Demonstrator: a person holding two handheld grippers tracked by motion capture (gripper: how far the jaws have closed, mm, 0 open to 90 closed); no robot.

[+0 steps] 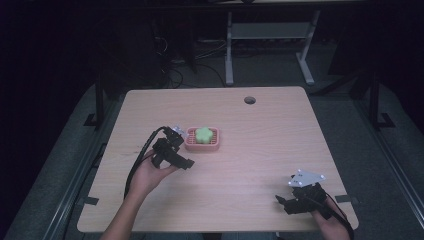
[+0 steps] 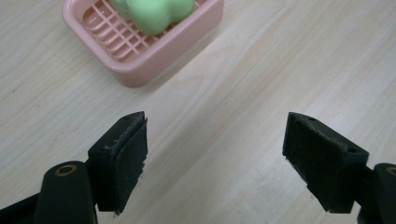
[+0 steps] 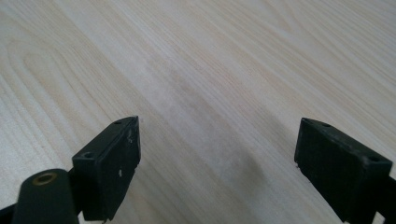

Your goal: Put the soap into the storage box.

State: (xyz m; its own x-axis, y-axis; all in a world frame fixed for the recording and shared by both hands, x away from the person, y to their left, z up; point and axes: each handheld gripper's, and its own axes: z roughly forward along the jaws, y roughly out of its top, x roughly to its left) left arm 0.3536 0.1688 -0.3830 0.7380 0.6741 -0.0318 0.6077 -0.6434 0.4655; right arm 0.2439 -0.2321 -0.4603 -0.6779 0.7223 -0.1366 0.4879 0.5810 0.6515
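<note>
A pink slatted soap dish (image 1: 216,142) stands near the middle of the wooden table (image 1: 260,150), and a green flower-shaped soap (image 1: 203,134) lies in it. In the left gripper view the dish (image 2: 140,65) and soap (image 2: 154,14) sit just beyond the jaws, up and to the left. My left gripper (image 1: 184,159) hovers beside the dish's near-left corner, open with nothing between its jaws (image 2: 215,163). My right gripper (image 1: 284,202) rests near the table's front right, also open (image 3: 217,168) over bare wood.
A round cable hole (image 1: 249,100) is at the table's far edge. Beyond the table stand white desk legs (image 1: 229,50) and cables on a dark floor. Black cables trail from both grippers toward the front edge.
</note>
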